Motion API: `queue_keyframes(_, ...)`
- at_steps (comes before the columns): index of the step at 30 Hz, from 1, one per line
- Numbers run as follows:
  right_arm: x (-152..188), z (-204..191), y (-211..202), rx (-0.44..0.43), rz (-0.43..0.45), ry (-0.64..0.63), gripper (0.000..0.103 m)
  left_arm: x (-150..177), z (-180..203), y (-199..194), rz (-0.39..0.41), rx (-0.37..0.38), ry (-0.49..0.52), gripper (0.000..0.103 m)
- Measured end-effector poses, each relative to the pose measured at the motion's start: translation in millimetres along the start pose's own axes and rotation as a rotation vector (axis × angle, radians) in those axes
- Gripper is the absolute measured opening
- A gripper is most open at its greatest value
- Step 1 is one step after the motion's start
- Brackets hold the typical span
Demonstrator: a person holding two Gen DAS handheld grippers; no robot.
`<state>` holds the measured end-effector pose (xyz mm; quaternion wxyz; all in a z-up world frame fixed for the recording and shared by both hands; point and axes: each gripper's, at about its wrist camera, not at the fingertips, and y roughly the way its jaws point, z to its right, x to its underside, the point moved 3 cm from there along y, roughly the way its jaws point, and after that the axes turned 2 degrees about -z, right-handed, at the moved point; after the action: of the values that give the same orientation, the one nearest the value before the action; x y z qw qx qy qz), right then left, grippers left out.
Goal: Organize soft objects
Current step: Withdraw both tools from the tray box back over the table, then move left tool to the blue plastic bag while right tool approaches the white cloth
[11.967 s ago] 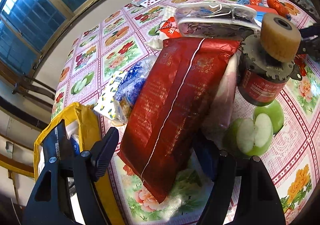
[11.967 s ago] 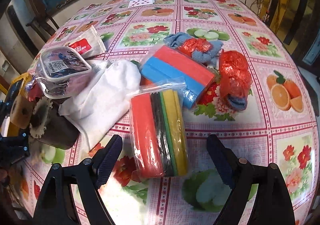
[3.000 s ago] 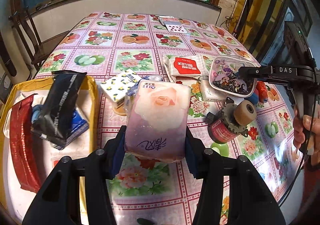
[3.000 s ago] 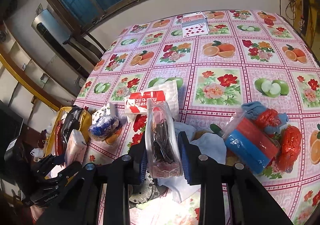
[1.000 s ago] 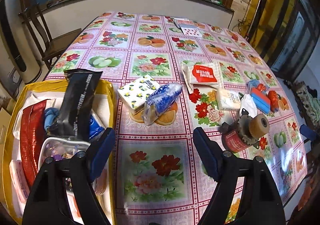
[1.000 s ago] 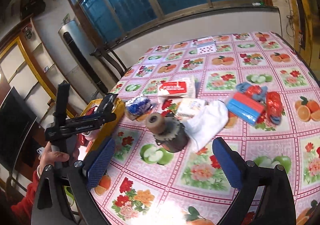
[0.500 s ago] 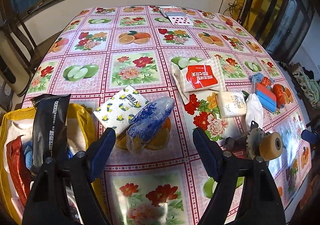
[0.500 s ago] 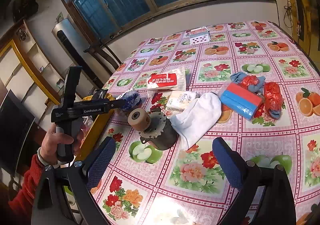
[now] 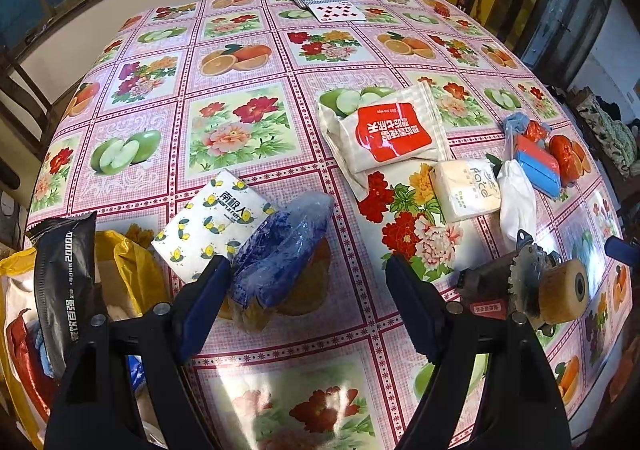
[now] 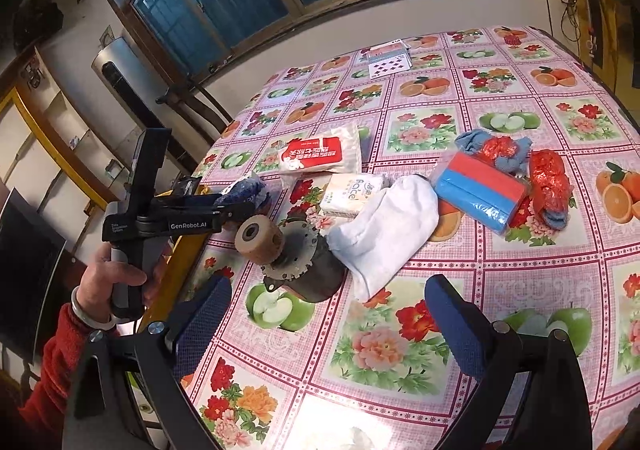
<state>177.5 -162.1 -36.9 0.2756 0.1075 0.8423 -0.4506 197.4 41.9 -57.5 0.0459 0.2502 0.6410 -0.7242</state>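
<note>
My left gripper (image 9: 308, 306) is open over the table's near left part, and its left finger (image 9: 204, 302) sits against the near end of a blue plastic-wrapped bundle (image 9: 284, 246). A lemon-print tissue pack (image 9: 216, 226) lies beside the bundle. Further right are a red-and-white pack (image 9: 384, 133), a beige tissue pack (image 9: 466, 189), a white cloth (image 9: 516, 201) and a blue-red sponge pack (image 9: 536, 163). A yellow bag (image 9: 124, 262) at the left edge holds a black packet (image 9: 60, 270). My right gripper (image 10: 330, 326) hangs open and empty above the table, short of the white cloth (image 10: 384, 226).
A dark motor with a wooden wheel (image 10: 304, 258) lies on its side between the two grippers. Red mesh bundles (image 10: 548, 177) sit by the sponge pack (image 10: 476, 185). Playing cards (image 10: 388, 57) lie at the far edge. A hand in a red sleeve (image 10: 116, 282) holds the left gripper.
The left gripper has swung from over the yellow bag to the table and closed in on the blue bundle. The right gripper has drifted slightly nearer the motor. Both stay open.
</note>
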Motion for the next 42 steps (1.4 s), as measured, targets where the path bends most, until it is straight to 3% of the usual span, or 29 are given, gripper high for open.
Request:
queue_keyframes(10,-7,18,5,0.007,-0.001,0.069,0.099,0,-1,8,-0.014,-0.004,-0.019,0.080)
queue_keyframes(16,-20,31,11,0.101,0.009,0.082,0.099,1,-4,7,-0.002,0.015,-0.054,0.080)
queue_keyframes(20,-28,44,27,0.183,-0.031,0.109,0.099,2,-1,6,-0.004,0.013,-0.048,0.080)
queue_keyframes(26,-37,50,65,0.166,-0.114,0.166,0.099,4,1,8,-0.009,0.015,-0.052,0.080)
queue_keyframes(32,-39,44,86,0.223,-0.162,0.105,0.097,7,4,6,-0.013,0.014,-0.047,0.080)
queue_keyframes(35,-41,43,90,0.250,-0.186,0.041,0.091,7,3,5,-0.009,0.017,-0.054,0.080)
queue_keyframes(42,-46,38,106,0.220,-0.244,-0.009,0.089,8,6,7,-0.020,0.017,-0.055,0.080)
